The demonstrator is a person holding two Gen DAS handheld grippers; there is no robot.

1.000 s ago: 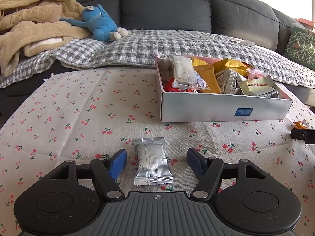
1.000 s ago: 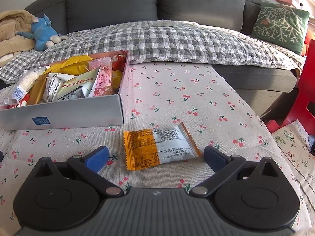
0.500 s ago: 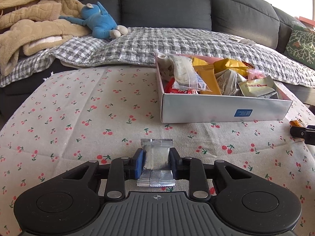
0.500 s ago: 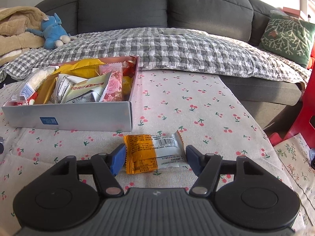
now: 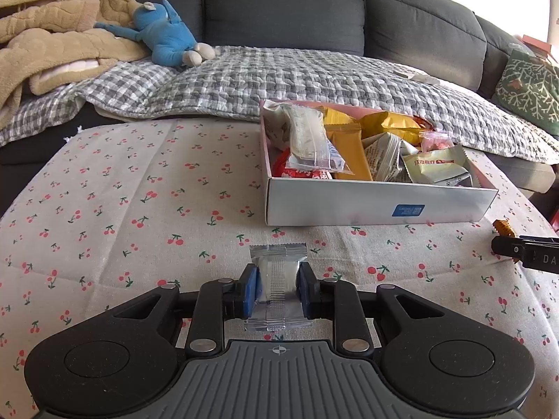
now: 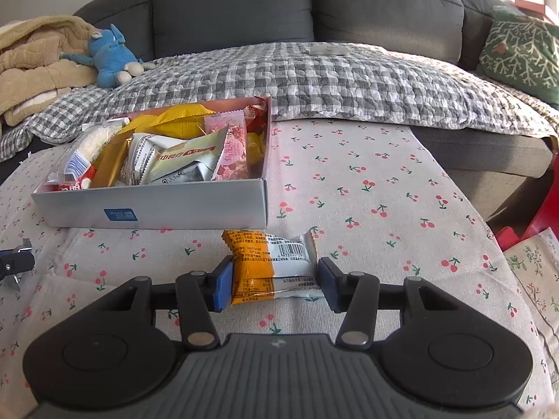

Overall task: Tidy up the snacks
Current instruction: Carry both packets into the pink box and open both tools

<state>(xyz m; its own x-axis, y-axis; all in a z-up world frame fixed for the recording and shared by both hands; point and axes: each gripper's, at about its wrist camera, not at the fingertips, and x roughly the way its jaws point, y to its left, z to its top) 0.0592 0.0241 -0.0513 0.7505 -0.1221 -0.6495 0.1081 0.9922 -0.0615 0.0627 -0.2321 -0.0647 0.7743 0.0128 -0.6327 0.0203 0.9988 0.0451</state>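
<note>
My left gripper point(image 5: 277, 288) is shut on a silver foil snack packet point(image 5: 278, 279), held just above the cherry-print cloth. My right gripper point(image 6: 276, 284) is shut on an orange-and-white snack packet point(image 6: 270, 265), its pads pressing both ends. The white box point(image 5: 349, 206) full of snack packets stands ahead and to the right in the left wrist view. It also shows in the right wrist view point(image 6: 157, 209), ahead and to the left.
A grey sofa with a checked blanket point(image 5: 279, 73) lies behind the table. A blue plush toy point(image 5: 167, 40) and a beige blanket point(image 5: 52, 49) sit at the back left. A green cushion point(image 6: 517, 52) is at the right. A red object point(image 6: 545, 209) stands beyond the table's right edge.
Both grippers went from open to shut. The left closed on the silver packet, the right moved forward and closed on the orange-and-white packet.
</note>
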